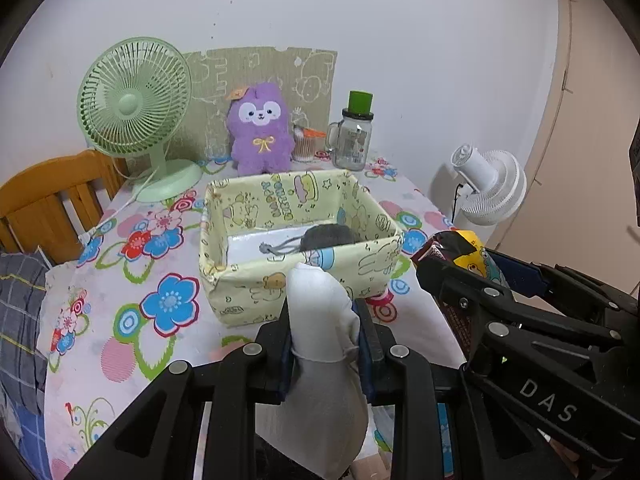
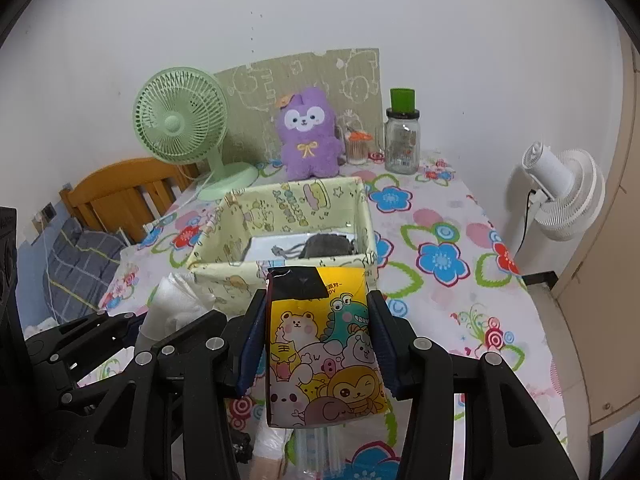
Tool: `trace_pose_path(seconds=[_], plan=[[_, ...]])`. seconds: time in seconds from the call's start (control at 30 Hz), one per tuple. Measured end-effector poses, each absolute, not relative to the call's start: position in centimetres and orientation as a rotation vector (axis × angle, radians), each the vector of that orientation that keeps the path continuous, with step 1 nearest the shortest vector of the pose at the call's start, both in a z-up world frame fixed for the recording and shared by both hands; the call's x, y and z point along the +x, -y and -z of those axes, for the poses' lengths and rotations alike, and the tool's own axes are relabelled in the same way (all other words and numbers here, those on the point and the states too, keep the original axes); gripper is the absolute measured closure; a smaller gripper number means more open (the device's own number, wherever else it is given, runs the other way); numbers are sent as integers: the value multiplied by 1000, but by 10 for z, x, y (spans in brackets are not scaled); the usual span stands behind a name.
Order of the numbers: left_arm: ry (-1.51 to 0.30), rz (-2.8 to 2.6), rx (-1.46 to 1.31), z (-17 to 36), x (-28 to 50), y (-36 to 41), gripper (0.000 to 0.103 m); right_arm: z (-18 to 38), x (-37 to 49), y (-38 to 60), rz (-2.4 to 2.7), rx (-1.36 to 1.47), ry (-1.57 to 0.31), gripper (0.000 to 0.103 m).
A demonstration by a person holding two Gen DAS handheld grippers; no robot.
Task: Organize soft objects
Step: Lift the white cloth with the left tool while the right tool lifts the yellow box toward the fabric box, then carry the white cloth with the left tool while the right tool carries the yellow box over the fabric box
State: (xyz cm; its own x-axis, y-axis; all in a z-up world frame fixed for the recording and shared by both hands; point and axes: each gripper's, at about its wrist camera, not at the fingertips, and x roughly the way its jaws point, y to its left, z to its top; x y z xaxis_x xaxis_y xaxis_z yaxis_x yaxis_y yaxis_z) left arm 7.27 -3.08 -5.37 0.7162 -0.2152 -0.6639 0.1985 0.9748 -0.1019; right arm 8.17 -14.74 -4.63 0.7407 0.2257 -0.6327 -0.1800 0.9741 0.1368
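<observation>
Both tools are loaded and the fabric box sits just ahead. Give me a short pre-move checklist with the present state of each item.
1. Left tool clamped on the white cloth pouch: ok.
2. Right tool gripping the yellow cartoon-print packet: ok.
3. Pale yellow printed fabric box upright, mouth open: ok.
4. Room left in the box beside the grey drawstring pouch: ok, white floor shows.
5. Both held items clear of the box's near wall: cannot tell.
6. The two tools not touching each other: cannot tell; they sit close side by side.
</observation>
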Motion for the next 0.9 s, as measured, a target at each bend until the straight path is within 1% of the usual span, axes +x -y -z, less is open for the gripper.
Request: trace_pose_path(seconds=[0.43, 0.9], plan=[[-692, 223, -12, 30, 73, 33, 78, 23, 81, 146, -223, 64, -654, 51], [-673, 210, -2, 21, 90, 32, 78, 14, 100, 144, -231, 58, -634, 51]])
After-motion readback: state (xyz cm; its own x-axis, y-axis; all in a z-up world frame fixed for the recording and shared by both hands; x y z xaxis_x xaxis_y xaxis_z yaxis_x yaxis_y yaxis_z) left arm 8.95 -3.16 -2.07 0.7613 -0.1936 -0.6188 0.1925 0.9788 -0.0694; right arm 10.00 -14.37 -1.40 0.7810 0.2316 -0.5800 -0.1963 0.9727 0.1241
